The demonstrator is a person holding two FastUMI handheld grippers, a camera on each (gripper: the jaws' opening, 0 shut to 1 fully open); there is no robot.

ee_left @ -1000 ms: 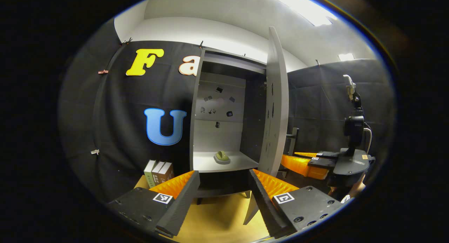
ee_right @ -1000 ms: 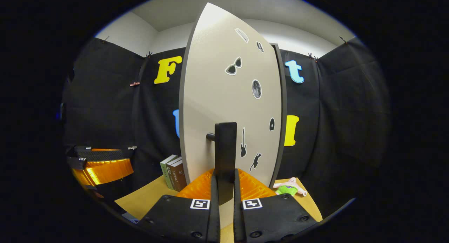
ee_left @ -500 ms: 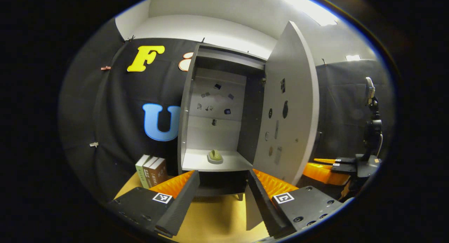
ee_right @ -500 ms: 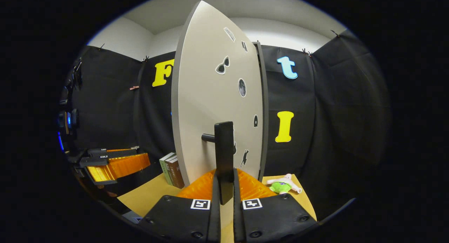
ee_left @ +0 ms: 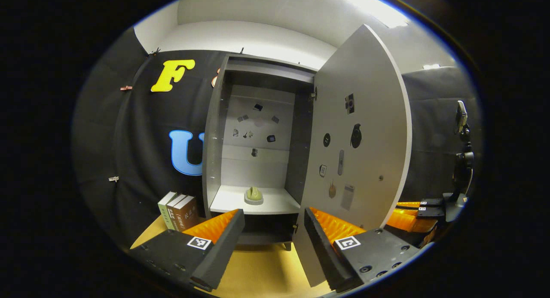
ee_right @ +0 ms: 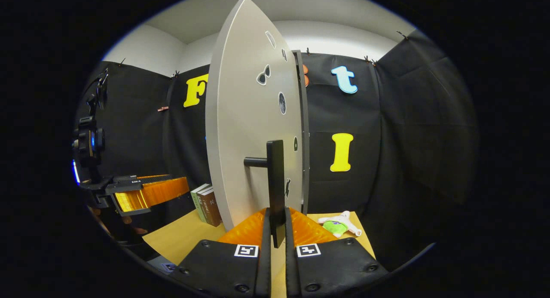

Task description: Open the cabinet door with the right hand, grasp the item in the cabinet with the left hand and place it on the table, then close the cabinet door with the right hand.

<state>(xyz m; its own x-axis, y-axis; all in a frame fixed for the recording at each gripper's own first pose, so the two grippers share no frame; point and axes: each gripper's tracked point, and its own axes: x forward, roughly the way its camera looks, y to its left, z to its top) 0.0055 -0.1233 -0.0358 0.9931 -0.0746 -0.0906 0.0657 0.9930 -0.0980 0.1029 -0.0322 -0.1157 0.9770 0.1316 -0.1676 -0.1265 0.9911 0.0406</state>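
Observation:
The grey cabinet (ee_left: 213, 130) stands open, its door (ee_left: 356, 152) swung wide to the right. On its lower shelf (ee_left: 230, 201) sits a small green item (ee_left: 254, 195) on a grey base. My left gripper (ee_left: 273, 231) is open and empty, held in front of the shelf and short of it. In the right gripper view, my right gripper (ee_right: 277, 229) is shut on the door's black handle (ee_right: 275, 182), with the door (ee_right: 249, 130) seen nearly edge-on. The left gripper (ee_right: 142, 195) shows at the far left there, and the right gripper (ee_left: 414, 207) at the far right of the left gripper view.
Three books (ee_left: 178, 210) stand on the wooden table (ee_left: 258, 272) left of the cabinet. A green and pink plush toy (ee_right: 339, 225) lies on the table to the right of the door. Stickers dot the door and the cabinet's back panel.
The door has swung further open, pulled by my right gripper on its handle. The cabinet's inside and the green item show more fully. My left gripper stays open.

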